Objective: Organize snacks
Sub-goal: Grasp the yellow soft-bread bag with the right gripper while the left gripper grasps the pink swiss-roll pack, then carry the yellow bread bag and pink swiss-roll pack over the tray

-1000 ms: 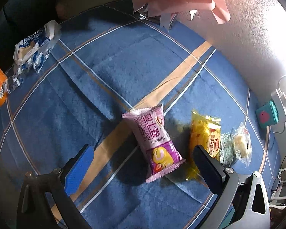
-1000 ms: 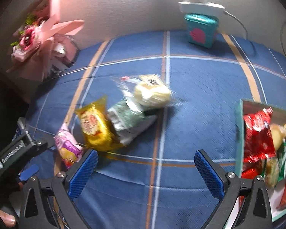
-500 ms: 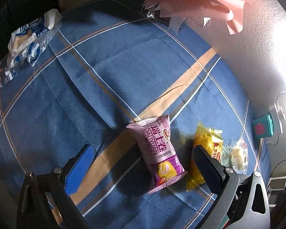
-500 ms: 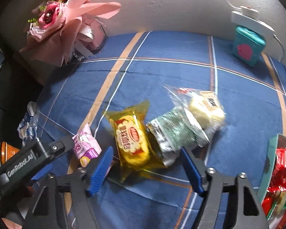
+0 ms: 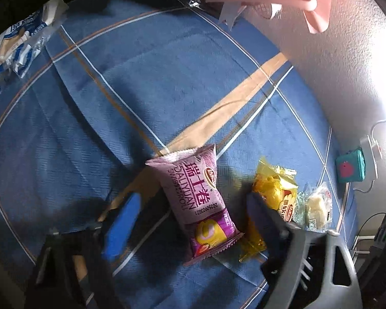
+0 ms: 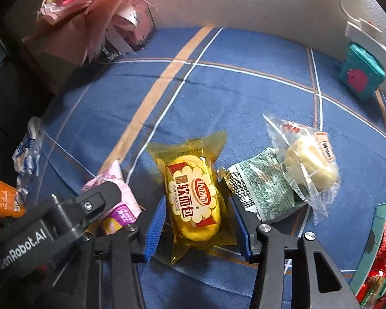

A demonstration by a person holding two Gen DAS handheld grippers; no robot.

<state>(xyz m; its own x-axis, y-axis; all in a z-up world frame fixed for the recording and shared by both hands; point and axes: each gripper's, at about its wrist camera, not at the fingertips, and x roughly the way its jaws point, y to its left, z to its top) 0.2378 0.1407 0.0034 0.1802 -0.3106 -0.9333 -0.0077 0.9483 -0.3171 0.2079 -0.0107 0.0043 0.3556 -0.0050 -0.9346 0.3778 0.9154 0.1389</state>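
A purple Swiss roll pack (image 5: pixel 198 200) lies flat on the blue checked cloth (image 5: pixel 141 90). My left gripper (image 5: pixel 193 224) points down over it and its jaws are closing. The pack is between the blue pads, with a gap still showing on each side. Just to the right lies a yellow bread pack (image 6: pixel 193 195). My right gripper (image 6: pixel 198 229) straddles it with its jaws closing, and both pads touch the wrapper's sides. In the right wrist view the purple pack (image 6: pixel 115 180) is half hidden under the left gripper's finger.
A green pack (image 6: pixel 265 193) and a clear pack with a pale cake (image 6: pixel 308 164) lie right of the yellow one. A teal box of red snacks (image 6: pixel 380 231) is at the right edge, and a teal tin (image 6: pixel 361 74) stands by the wall. A pink bouquet (image 6: pixel 90 13), a blue-white wrapper (image 6: pixel 28 152) and an orange pack (image 6: pixel 5 200) are on the left.
The right gripper swung left from over the open cloth to the yellow pack and narrowed around it. The left gripper sank toward the purple pack and its jaws drew inward.
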